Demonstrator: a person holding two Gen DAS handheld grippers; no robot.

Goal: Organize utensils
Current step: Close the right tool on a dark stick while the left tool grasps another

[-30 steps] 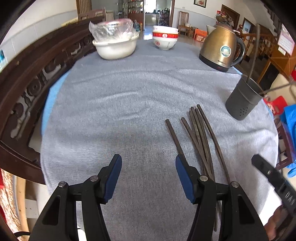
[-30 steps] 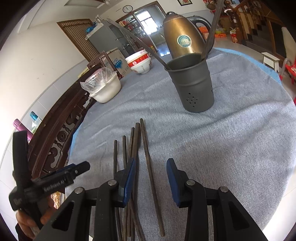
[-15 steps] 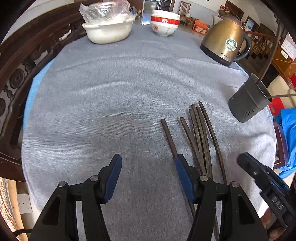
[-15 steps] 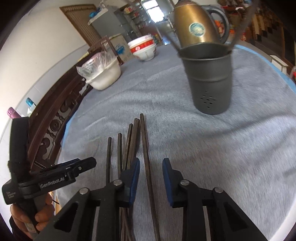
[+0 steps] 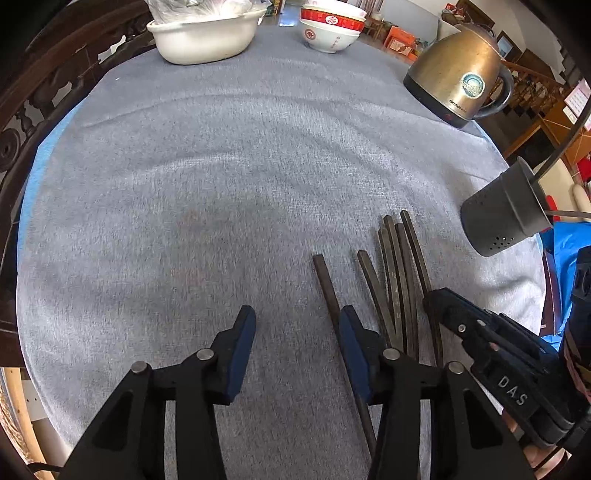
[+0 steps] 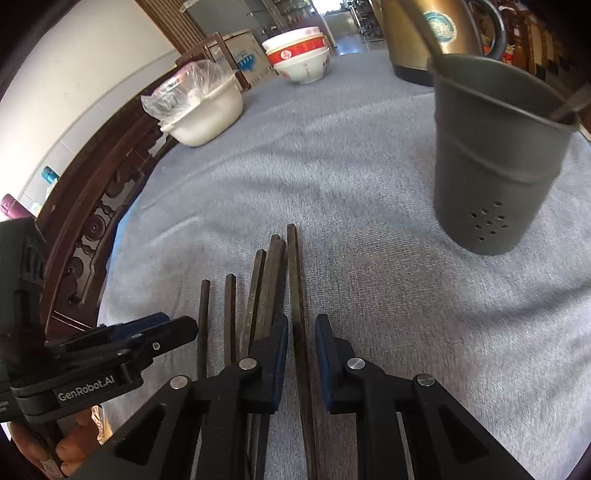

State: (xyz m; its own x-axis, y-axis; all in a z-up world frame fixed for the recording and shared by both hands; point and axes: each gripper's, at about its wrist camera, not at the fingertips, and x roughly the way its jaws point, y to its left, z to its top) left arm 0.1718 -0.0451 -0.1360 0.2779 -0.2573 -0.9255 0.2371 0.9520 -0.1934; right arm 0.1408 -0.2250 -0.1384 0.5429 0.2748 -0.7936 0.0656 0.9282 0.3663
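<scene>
Several dark chopsticks [image 5: 399,273] lie fanned on the grey tablecloth [image 5: 221,184]. My left gripper [image 5: 295,328] hangs low over the cloth with its jaws closing. Nothing is between them, and the leftmost chopstick [image 5: 325,280] runs under its right finger. My right gripper [image 6: 301,332] straddles the rightmost chopstick [image 6: 293,266]. Its jaws are closing too, with narrow gaps still showing on both sides of the stick. The grey perforated holder [image 6: 495,166] stands upright beyond, with a couple of utensils in it. It also shows at the right edge as the holder [image 5: 502,218].
A brass kettle [image 5: 458,74], stacked red-and-white bowls [image 5: 328,26] and a white basin [image 5: 203,37] holding a plastic bag stand at the far side. A carved dark wooden chair back [image 6: 92,221] curves along the table's left edge. A person's hand [image 6: 74,443] holds the left gripper.
Both grippers have come lower and closer to the chopsticks. Both pairs of jaws have narrowed, the right pair much more, around the rightmost chopstick.
</scene>
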